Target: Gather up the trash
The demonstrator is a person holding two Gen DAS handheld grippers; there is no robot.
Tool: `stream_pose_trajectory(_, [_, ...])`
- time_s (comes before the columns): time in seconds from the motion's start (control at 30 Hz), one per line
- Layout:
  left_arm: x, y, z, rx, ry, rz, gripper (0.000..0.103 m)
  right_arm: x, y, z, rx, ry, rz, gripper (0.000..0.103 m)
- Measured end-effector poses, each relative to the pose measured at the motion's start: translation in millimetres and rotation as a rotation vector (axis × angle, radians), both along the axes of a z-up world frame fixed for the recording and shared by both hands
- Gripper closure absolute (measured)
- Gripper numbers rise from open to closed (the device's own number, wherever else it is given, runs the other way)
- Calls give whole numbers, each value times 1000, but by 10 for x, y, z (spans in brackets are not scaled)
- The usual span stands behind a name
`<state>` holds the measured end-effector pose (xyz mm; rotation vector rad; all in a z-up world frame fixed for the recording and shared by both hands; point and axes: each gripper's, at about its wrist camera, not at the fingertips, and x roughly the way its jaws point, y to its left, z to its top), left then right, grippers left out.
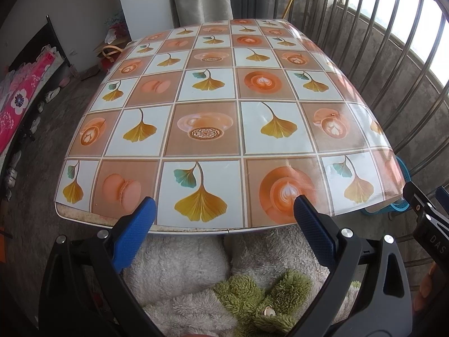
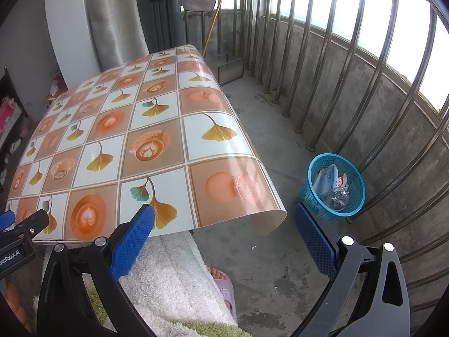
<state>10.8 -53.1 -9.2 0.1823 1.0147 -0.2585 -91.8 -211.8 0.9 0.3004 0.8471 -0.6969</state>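
The bin (image 2: 335, 186), holding trash, lies just ahead-right of the right gripper (image 2: 224, 230), the nearer one. Both it and the left gripper (image 1: 224, 219) are held wide open, empty.

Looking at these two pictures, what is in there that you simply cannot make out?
- Blue basket: in the right wrist view its lower contents lie hidden under the white packet and clear plastic on top; labels are too small to read.
- Same basket in the left wrist view: only a sliver shows past the tablecloth corner.
- Under the table: covered by the overhanging tablecloth in both views.
- Left claw and right claw: both open and empty.
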Motion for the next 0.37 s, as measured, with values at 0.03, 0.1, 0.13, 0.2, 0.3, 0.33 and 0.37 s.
stream_pose_trajectory(0.03, [0,-2,-1,0,1,0,9,0,0,0,1,0,0,6])
stream_pose_trajectory(0.1, [0,10,2,2,3,2,9,2,4,2,1,-1,-1,6])
stream_pose_trajectory(0.13, [2,20,2,3,5,3,9,6,9,3,1,-2,-1,6])
stream_pose_trajectory(0.2, [8,52,-1,3,7,7,9,3,4,2,3,-2,-2,6])
stream_pose_trajectory(0.3, [7,72,-1,8,8,11,9,13,15,6,5,-3,-5,6])
stream_pose_trajectory(0.33, [0,77,-2,9,8,12,9,17,21,9,7,-4,-5,6])
stream_pose_trajectory(0.37, [-7,75,-2,10,8,14,9,16,19,8,7,-4,-4,6])
